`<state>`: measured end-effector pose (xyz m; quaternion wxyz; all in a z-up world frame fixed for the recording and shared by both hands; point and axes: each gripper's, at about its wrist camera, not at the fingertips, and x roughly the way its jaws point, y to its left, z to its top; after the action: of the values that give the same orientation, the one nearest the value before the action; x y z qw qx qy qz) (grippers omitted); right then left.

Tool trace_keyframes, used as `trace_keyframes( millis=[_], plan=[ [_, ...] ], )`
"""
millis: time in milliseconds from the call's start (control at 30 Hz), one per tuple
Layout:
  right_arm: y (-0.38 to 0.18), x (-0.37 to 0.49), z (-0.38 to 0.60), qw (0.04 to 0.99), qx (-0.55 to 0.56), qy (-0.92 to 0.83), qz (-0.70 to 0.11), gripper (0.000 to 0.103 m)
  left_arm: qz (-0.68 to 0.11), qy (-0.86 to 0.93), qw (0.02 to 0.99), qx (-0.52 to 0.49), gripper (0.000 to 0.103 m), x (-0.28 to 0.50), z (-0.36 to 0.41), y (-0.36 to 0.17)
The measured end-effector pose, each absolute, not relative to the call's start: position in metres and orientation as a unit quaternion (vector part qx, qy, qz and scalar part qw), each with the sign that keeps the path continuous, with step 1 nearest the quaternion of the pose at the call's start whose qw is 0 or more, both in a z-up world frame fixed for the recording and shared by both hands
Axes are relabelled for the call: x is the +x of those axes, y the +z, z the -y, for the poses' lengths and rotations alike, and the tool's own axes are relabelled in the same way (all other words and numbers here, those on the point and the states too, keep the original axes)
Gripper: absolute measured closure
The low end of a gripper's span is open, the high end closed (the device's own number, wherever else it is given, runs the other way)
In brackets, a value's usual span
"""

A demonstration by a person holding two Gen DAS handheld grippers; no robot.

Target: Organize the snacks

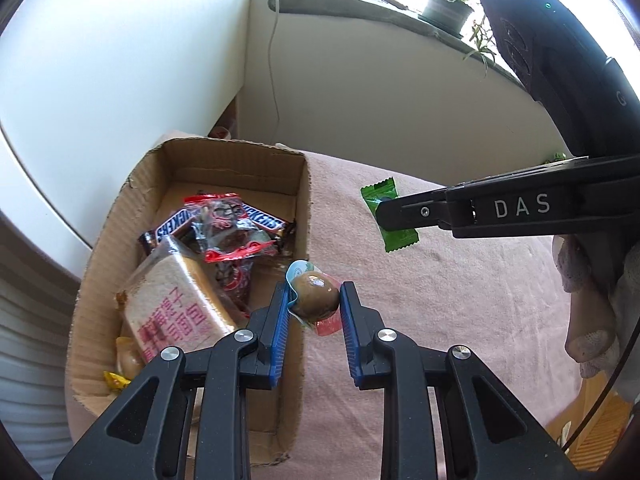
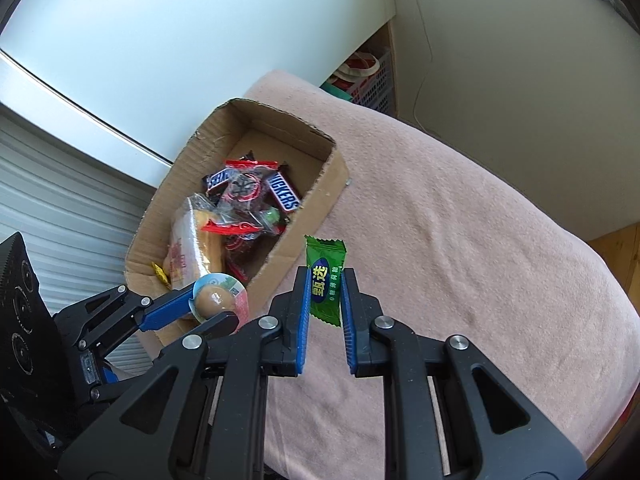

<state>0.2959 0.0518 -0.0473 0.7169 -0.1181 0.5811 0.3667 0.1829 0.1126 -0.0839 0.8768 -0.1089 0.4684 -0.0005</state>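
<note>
A cardboard box [image 1: 192, 152] [image 2: 336, 168] on a pink cloth holds Snickers bars [image 1: 172, 226] [image 2: 286, 196], red-trimmed clear packets [image 1: 228, 232] and a wrapped bread pack [image 1: 172, 304]. My left gripper [image 1: 314, 296] is shut on a packed brown egg [image 1: 316, 296] [image 2: 214, 300], held above the box's right wall near its front end. My right gripper [image 2: 325, 284] is shut on a green candy packet [image 2: 325, 276] [image 1: 384, 196], held above the cloth right of the box.
The pink cloth [image 2: 460, 240] covers the table and drops off at the right, over a wooden floor. A white wall and cabinet stand behind the box. A sill with a potted plant [image 1: 448, 4] and a hanging cable [image 1: 274, 60] are at the back.
</note>
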Motion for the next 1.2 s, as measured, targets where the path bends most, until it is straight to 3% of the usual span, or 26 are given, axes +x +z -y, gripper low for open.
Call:
trace_keyframes(
  millis=[400,500,900,933,967,1033,1200],
  plan=[
    [-0.034,0.270,-0.116,0.702,-0.160,0.414,-0.556,0.088,-0.457,0.058,0.879,-0.124,0.079,0.162,-0.163,-0.077],
    [-0.028,0.265,-0.123,0.703,-0.166,0.418,-0.550,0.088,-0.452,0.066,0.881,-0.123,0.062,0.159,-0.168,-0.072],
    [0.001,0.238,-0.101,0.719,-0.165,0.424,-0.525,0.086,-0.431,0.077,0.891,-0.123,0.062,0.126,-0.157,-0.037],
    [0.005,0.235,-0.096,0.722,-0.162,0.425,-0.521,0.078,-0.429,0.079,0.892,-0.123,0.060,0.121,-0.155,-0.032],
    [0.009,0.231,-0.090,0.727,-0.160,0.425,-0.516,0.061,-0.426,0.080,0.893,-0.124,0.057,0.116,-0.155,-0.028],
    [0.018,0.223,-0.078,0.741,-0.157,0.422,-0.499,0.041,-0.419,0.085,0.895,-0.127,0.045,0.107,-0.156,-0.019],
    [0.032,0.205,-0.052,0.770,-0.152,0.405,-0.469,0.035,-0.403,0.120,0.898,-0.128,0.044,0.087,-0.158,0.001]
  ],
)
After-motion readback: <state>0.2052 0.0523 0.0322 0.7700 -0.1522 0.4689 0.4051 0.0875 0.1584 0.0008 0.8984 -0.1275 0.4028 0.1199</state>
